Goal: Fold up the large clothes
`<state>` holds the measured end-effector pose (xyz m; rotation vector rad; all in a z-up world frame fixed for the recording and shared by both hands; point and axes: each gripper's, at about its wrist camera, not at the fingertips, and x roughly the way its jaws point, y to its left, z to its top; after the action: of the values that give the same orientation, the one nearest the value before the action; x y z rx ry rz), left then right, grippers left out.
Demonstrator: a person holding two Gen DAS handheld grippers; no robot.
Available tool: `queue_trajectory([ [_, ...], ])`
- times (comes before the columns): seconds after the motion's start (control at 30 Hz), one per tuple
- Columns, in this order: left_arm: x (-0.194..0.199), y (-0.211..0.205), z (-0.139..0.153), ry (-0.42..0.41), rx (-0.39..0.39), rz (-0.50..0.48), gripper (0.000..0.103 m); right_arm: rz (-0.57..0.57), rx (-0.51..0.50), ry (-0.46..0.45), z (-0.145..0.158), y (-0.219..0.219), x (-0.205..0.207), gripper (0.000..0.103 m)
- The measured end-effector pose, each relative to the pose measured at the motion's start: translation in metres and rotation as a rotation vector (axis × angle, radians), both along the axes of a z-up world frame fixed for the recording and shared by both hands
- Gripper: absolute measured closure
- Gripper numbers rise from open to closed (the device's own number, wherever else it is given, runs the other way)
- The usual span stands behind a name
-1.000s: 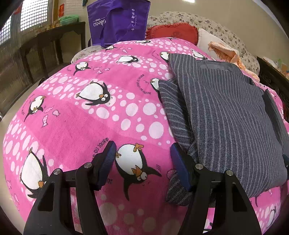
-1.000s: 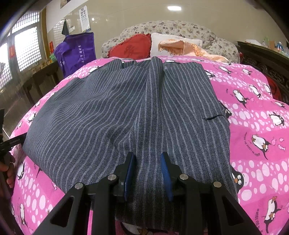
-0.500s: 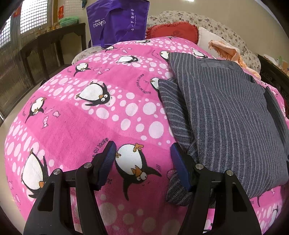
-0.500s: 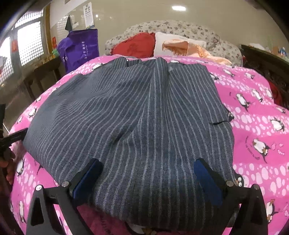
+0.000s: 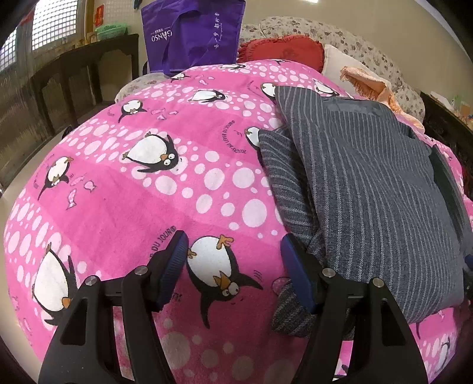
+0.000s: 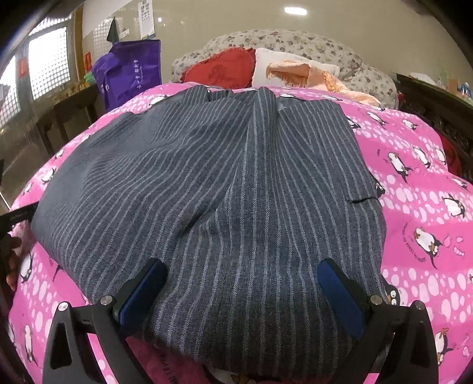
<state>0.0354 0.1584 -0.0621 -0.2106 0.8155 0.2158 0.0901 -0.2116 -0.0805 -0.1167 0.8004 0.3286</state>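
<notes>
A bed fills most of both views, covered by a pink blanket (image 5: 124,206) printed with penguins and white dots. At its head stands a rounded floral headboard (image 6: 295,40), with a red cushion (image 6: 220,69), a white pillow (image 6: 291,60) and a peach fringed cloth (image 6: 319,78) resting against it. A purple tote bag (image 5: 192,32) sits at the bed's far left corner. Beside it runs a dark wooden side table (image 5: 88,73) carrying a green basket (image 5: 111,29). Barred windows (image 6: 48,63) let in daylight on the left. The wall (image 6: 369,32) is plain beige, and a ceiling light (image 6: 295,11) glows above. Dark carved furniture (image 6: 425,97) stands on the right.
</notes>
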Motion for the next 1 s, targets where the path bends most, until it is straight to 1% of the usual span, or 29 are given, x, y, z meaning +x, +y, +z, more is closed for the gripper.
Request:
queue_trajectory([
  [0.13,0.000,0.002,0.000,-0.004,-0.022,-0.008,0.034,-0.002,-0.013,0.010,-0.001,0.002,0.001,0.000],
  [0.23,-0.001,0.006,0.001,-0.018,-0.062,-0.019,0.031,0.000,-0.014,0.054,0.006,-0.001,0.003,0.000],
  [0.27,-0.002,0.008,0.001,-0.023,-0.076,-0.022,0.031,-0.001,0.005,0.064,0.010,-0.005,0.001,0.005],
  [0.3,-0.003,0.008,0.001,-0.021,-0.077,-0.022,0.031,-0.005,0.032,0.067,0.016,-0.012,-0.003,0.007],
  [0.37,0.001,0.004,0.003,0.013,-0.055,-0.038,0.031,-0.035,0.097,0.056,0.026,-0.034,-0.014,0.007],
  [0.4,0.003,0.005,0.009,0.041,-0.061,-0.041,0.032,-0.065,0.120,0.044,0.031,-0.049,-0.021,0.007],
  [0.43,0.003,0.007,0.015,0.043,-0.078,-0.041,0.032,-0.094,0.132,0.032,0.035,-0.061,-0.028,0.008],
  [0.47,0.002,0.009,0.025,0.024,-0.098,-0.034,0.032,-0.114,0.145,0.018,0.038,-0.071,-0.033,0.014],
  [0.5,-0.001,0.009,0.040,-0.014,-0.103,-0.025,0.032,-0.134,0.167,-0.004,0.044,-0.083,-0.038,0.026],
  [0.53,-0.001,0.005,0.050,-0.044,-0.105,-0.033,0.032,-0.149,0.184,-0.020,0.049,-0.093,-0.040,0.032],
  [0.57,0.004,-0.005,0.063,-0.081,-0.108,-0.065,0.032,-0.159,0.191,-0.029,0.052,-0.097,-0.040,0.041],
  [0.6,0.012,-0.017,0.070,-0.094,-0.112,-0.100,0.032,-0.167,0.193,-0.040,0.057,-0.098,-0.038,0.045],
  [0.63,0.020,-0.027,0.073,-0.095,-0.108,-0.128,0.032,-0.165,0.196,-0.049,0.060,-0.097,-0.034,0.047],
  [0.67,0.033,-0.046,0.075,-0.096,-0.093,-0.173,0.034,-0.153,0.201,-0.053,0.061,-0.093,-0.028,0.054],
  [0.7,0.041,-0.059,0.075,-0.100,-0.081,-0.200,0.040,-0.139,0.197,-0.060,0.062,-0.086,-0.024,0.056],
  [0.73,0.051,-0.070,0.073,-0.092,-0.071,-0.220,0.051,-0.124,0.186,-0.070,0.062,-0.077,-0.020,0.056],
  [0.77,0.066,-0.084,0.063,-0.047,-0.038,-0.232,0.060,-0.101,0.180,-0.075,0.062,-0.066,-0.015,0.057],
  [0.8,0.076,-0.089,0.054,-0.009,-0.004,-0.230,0.066,-0.082,0.179,-0.069,0.060,-0.059,-0.012,0.059],
  [0.83,0.084,-0.091,0.042,0.037,0.029,-0.210,0.077,-0.073,0.167,-0.047,0.054,-0.053,-0.006,0.059],
  [0.87,0.090,-0.089,0.029,0.081,0.049,-0.185,0.080,-0.076,0.145,-0.014,0.046,-0.050,0.001,0.059],
  [0.9,0.088,-0.086,0.018,0.082,0.064,-0.184,0.081,-0.086,0.118,0.032,0.034,-0.049,0.006,0.060],
  [0.93,0.080,-0.089,0.016,0.043,0.111,-0.197,0.083,-0.122,0.068,0.084,0.019,-0.050,0.012,0.066],
  [0.97,0.073,-0.093,0.013,0.029,0.163,-0.210,0.083,-0.130,0.054,0.097,0.010,-0.052,0.015,0.067],
  [1.0,0.066,-0.099,0.012,0.019,0.207,-0.220,0.083,-0.115,0.060,0.068,0.006,-0.054,0.012,0.067],
])
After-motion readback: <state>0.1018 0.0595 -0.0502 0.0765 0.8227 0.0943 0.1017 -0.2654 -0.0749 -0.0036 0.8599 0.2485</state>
